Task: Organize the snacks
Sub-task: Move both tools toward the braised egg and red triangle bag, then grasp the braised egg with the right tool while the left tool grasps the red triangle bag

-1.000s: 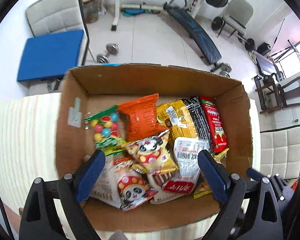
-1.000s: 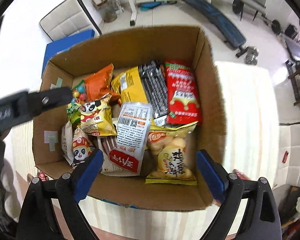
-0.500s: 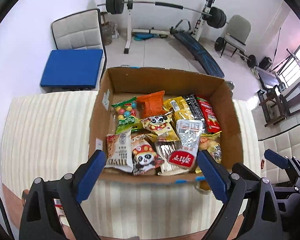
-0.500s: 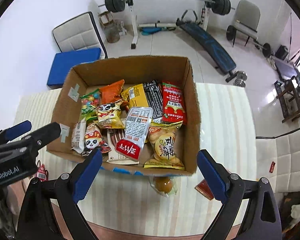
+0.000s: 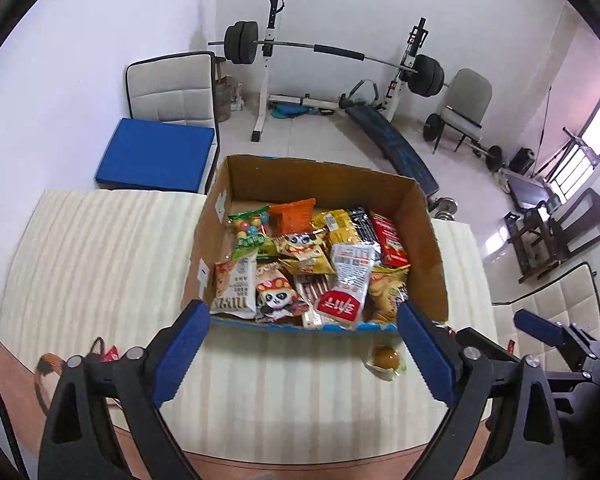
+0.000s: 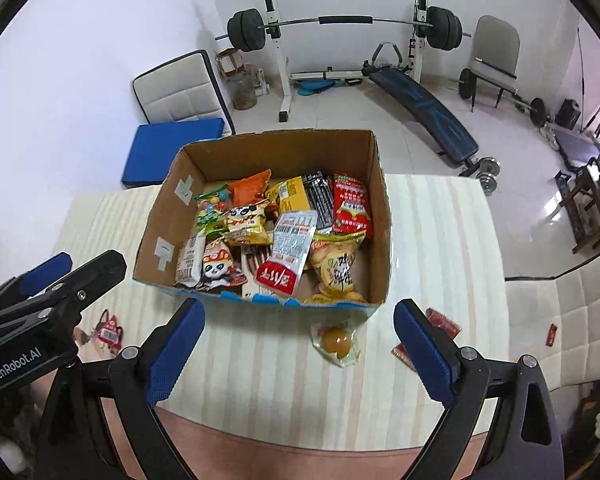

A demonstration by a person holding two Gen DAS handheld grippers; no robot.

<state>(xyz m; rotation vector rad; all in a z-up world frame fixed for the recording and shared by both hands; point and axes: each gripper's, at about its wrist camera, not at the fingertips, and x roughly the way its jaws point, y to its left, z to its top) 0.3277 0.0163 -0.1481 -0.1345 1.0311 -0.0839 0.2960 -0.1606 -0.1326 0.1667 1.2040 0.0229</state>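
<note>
The cardboard box [image 6: 382, 216] full of snacks sits on the striped surface [image 6: 440, 248] at 12 o'clock. A wrapped brown egg [image 6: 337, 340] lies just beside its near wall. The left gripper [image 5: 302, 346] and right gripper [image 6: 298, 344] have jaws wide apart, holding nothing.

"GenRobot.AI" on left gripper [image 6: 40, 280] body; snack packet print unreadable.

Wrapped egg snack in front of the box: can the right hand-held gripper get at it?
Probably yes. The wrapped egg snack lies alone on the striped tablecloth, ahead of the open right hand-held gripper, nothing between.
</note>
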